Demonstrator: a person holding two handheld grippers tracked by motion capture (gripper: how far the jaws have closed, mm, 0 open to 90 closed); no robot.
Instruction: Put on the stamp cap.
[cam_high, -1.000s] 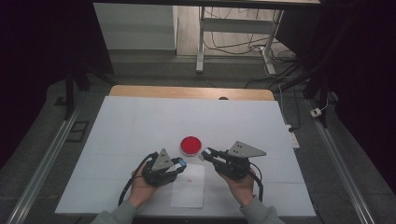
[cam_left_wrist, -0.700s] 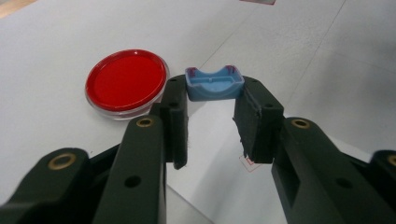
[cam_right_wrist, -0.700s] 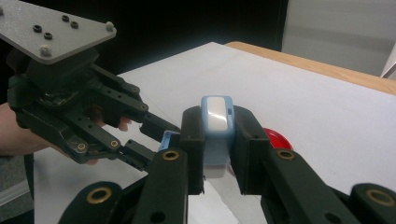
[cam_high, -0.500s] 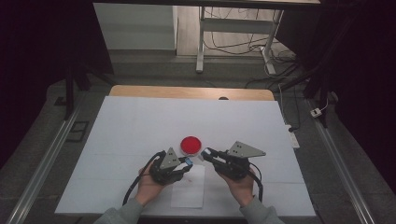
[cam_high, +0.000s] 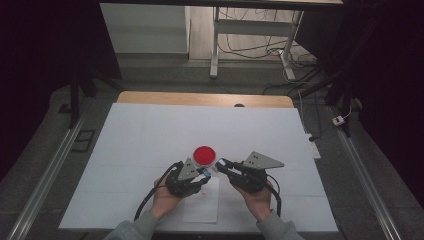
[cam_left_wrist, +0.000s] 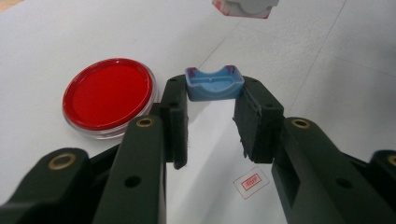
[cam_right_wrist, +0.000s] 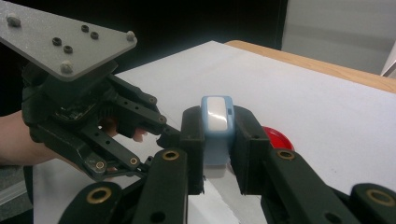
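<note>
We are pinching the light, rigid cap (cam_left_wrist: 214, 84) in the left claw (cam_left_wrist: 212, 123), the stamp (cam_right_wrist: 216, 128) in the right claw (cam_right_wrist: 218, 154), both by flat sides.

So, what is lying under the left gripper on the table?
Under the left gripper lies a white paper sheet bearing a red stamp mark. The hand covers part of the sheet.

Left gripper (cam_high: 205, 172): held low in the left hand (cam_high: 165, 197), jaws pointing right and forward, closed on a small blue piece at their tips.
Right gripper (cam_high: 218, 164): in the right hand (cam_high: 258, 200), jaws pointing left, clamped, tips just beside the left's.
Forearms: entering from the bottom edge, sleeves grey.
</note>
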